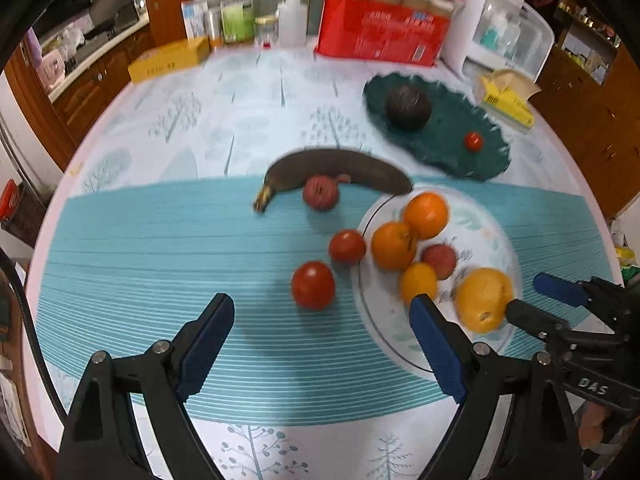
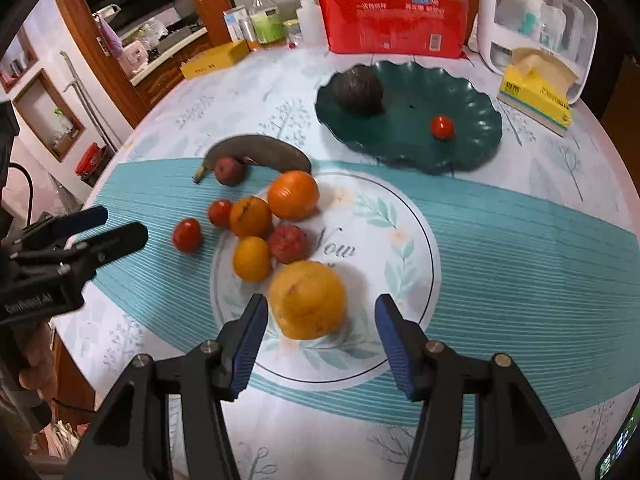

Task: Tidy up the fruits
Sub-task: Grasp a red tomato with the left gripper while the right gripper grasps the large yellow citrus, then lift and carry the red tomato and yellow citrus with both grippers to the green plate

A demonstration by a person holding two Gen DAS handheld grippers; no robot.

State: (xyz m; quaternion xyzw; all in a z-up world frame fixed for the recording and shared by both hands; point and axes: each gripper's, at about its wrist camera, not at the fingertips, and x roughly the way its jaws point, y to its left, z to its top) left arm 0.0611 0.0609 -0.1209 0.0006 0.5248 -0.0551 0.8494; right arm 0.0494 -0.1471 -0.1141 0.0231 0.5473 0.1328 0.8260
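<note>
Ribbed teal mat (image 2: pixel 520 240) carries glossy round plate (image 2: pixel 400 216) of smooth oranges (image 2: pixel 293 195).

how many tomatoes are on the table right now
3. Two tomatoes lie on the striped mat left of the white plate, one nearer, one farther. A small one sits in the green dish.

Red box (image 2: pixel 396 20) top cut off by edge; banana (image 1: pixel 340 170) motion-blurred; phone (image 2: pixel 620 452) cropped at corner.
</note>
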